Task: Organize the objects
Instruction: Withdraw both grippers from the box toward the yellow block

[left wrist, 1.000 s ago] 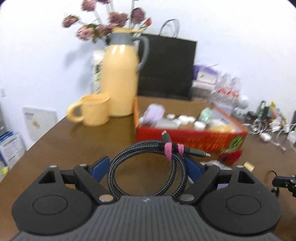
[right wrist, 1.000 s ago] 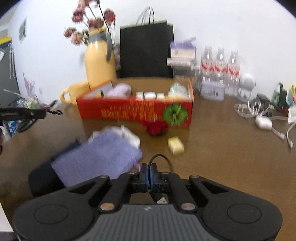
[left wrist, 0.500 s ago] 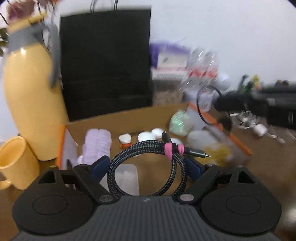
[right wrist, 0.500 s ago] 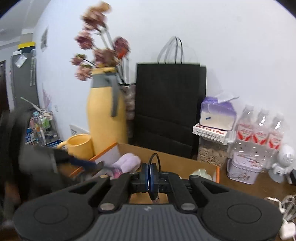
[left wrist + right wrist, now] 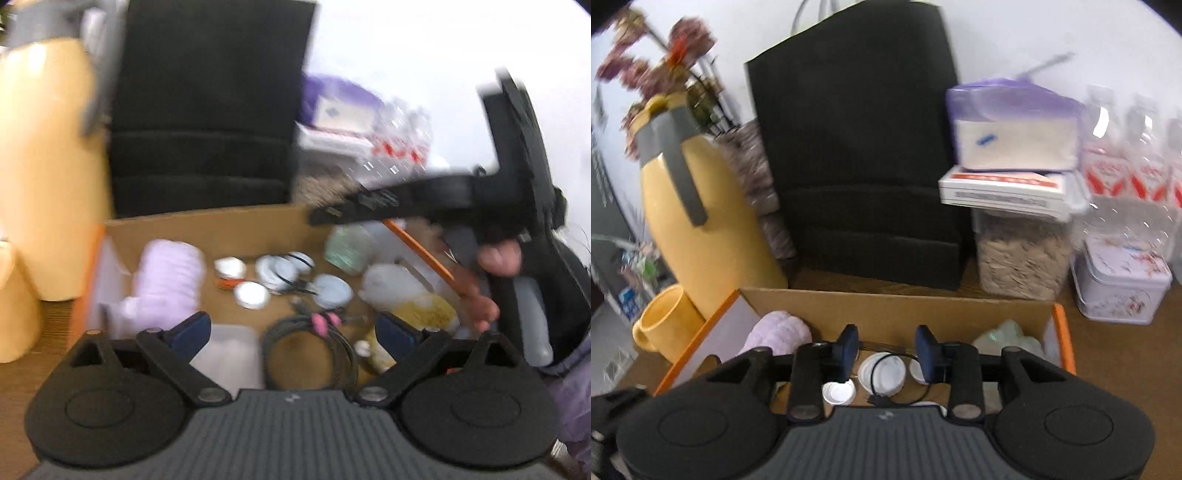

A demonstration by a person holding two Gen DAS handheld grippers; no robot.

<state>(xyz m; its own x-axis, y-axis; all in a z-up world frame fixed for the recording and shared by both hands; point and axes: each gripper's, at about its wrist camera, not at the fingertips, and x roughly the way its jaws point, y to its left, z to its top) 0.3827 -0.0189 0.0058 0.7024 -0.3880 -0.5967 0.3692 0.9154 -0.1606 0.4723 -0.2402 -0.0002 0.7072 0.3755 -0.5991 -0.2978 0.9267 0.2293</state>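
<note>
The black paper bag point(image 5: 857, 147) stands biggest at the back of the wooden table point(image 5: 1126, 369), with the yellow jug point(image 5: 698, 229) beside it and a yellow mug point(image 5: 661, 325) in front of the jug. Just in front of the bag sits the open cardboard box point(image 5: 207, 225) with its orange rim, and I hang over it with both tools.

Inside the box lie a lilac knitted bundle point(image 5: 166, 273), a clear plastic container point(image 5: 229, 354) and several small white lids point(image 5: 280, 269).

My left gripper point(image 5: 291, 332) has its jaws opening, spread wide, and they press on nothing. The coiled braided cable point(image 5: 310, 350) with its pink tie lies below and between them in the box, blurred, clear of both pads.

My right gripper point(image 5: 888, 350) has its jaws opening too, nothing pinched between the pads. The thin black cable point(image 5: 886, 384) lies looped over the white lids beneath them.
</note>
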